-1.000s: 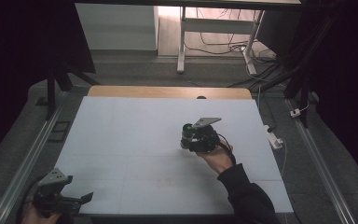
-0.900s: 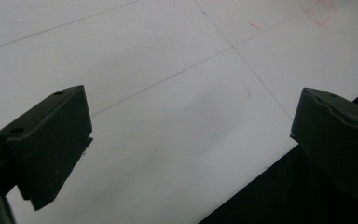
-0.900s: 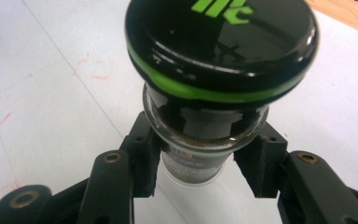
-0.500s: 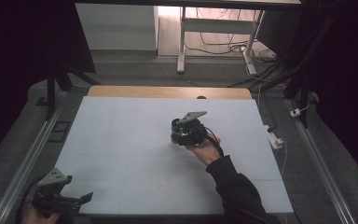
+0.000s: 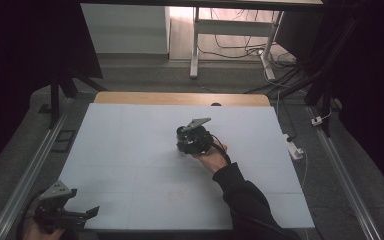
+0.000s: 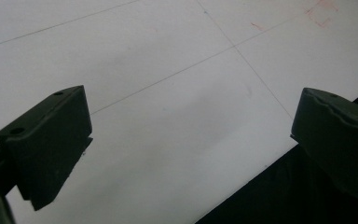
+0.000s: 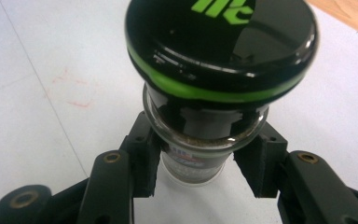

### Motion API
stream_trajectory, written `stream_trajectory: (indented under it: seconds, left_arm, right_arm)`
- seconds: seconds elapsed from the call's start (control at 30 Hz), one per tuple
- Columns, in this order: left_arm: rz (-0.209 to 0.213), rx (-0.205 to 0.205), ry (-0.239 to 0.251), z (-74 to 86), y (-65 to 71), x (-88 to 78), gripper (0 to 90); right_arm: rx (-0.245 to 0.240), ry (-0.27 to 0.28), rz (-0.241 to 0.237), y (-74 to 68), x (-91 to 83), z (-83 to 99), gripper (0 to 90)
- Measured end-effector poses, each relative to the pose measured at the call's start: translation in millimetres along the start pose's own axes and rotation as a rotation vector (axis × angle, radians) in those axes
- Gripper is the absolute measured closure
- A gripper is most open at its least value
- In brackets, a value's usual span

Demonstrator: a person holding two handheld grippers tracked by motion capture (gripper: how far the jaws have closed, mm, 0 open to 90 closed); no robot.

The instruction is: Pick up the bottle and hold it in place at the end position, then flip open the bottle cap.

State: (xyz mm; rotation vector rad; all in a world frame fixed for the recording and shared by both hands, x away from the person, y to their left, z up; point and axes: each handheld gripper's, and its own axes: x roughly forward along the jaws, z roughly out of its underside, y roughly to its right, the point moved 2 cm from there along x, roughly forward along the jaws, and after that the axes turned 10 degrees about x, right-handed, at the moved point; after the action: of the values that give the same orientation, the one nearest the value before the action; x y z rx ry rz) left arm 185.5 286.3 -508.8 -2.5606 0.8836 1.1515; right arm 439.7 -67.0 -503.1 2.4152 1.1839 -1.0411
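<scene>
We see the right gripper [image 5: 182,145] held out over the middle of the white desk [image 5: 130,150], the person's right hand [image 5: 211,159] behind it and the dark-sleeved forearm reaching in from the lower right. Its fingers [image 7: 142,161] are clamped on the glass neck of a spice jar [image 7: 205,135] with a black, green-ringed cap, which sits between them above the desk. The left gripper [image 5: 82,214] hangs at the desk's near left corner, its fingers [image 6: 46,144] spread wide apart and holding nothing.
</scene>
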Motion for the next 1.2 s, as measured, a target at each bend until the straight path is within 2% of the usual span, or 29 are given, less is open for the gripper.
stream_trajectory:
  seconds: [0.5,0.9,1.2]
  left_arm:
    - [0.010,0.002,-0.001,-0.2,-0.2,0.3,0.0]
    - [0.017,0.002,-0.001,-0.6,-0.9,0.4,0.0]
    - [0.027,0.027,0.021,-4.7,-0.1,0.0,0.0]
  right_arm:
    - [-0.027,-0.018,0.008,1.1,8.5,9.2,52.2]
    - [-0.005,-0.001,-0.007,4.0,8.0,12.4,52.2]
    - [-0.002,0.005,-0.010,4.4,8.0,13.2,52.2]
